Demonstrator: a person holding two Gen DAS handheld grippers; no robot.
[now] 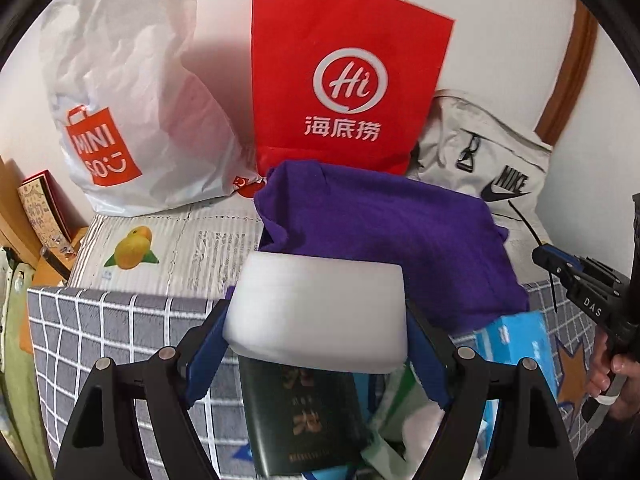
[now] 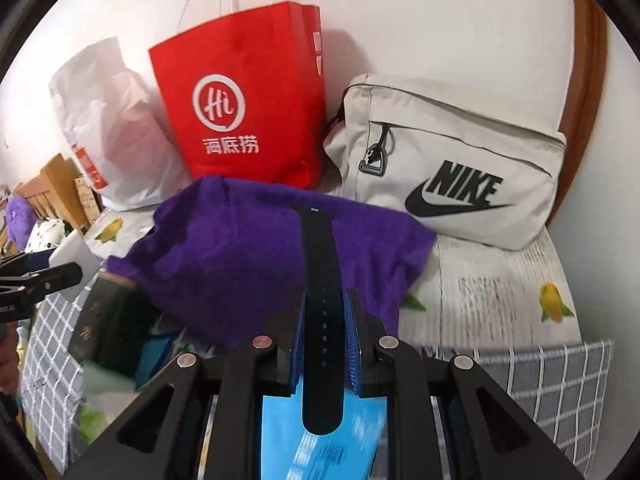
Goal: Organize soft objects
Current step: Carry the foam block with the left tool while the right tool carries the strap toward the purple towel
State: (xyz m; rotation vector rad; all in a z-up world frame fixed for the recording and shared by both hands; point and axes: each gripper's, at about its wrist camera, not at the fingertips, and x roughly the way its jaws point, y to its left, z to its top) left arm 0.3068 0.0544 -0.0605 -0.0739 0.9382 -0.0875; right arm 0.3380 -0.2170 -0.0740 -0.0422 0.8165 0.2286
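Left gripper (image 1: 316, 344): blue ribbed pads clenched on a white foam block (image 1: 318, 308), one pad at each end; the block is thick, rounded at its corners, finely layered, and held up above the clutter.
Right gripper (image 2: 325, 320): pads pressed together on one black strap (image 2: 320, 272), a smooth rubbery band with a row of small holes, standing forward over the cloth.
Cloth (image 1: 384, 232): one purple piece, fuzzy and rumpled, draped mid-bed just before the red bag, its near edge hanging over the boxes.
Bags: three along the wall edge of the bed. White plastic bag (image 1: 136, 108), crinkled, at the left; red paper bag (image 1: 344, 80), stiff and flat-faced with white cord handles, in the middle; beige fabric pouch (image 2: 452, 160), zipped and slumped, at the right corner.
Boxes: one dark green box (image 1: 300, 416) under the foam; one light blue carton (image 1: 516, 344) beside it, blurred.
Bed: ribbed white mat (image 1: 168, 248) with fruit prints; grey checked sheet (image 1: 112, 332) at the near edge.
Open room: a bare strip of mat left of the cloth, and another on the right before the pouch.
Left edge: wooden furniture (image 1: 16, 224), partly seen.
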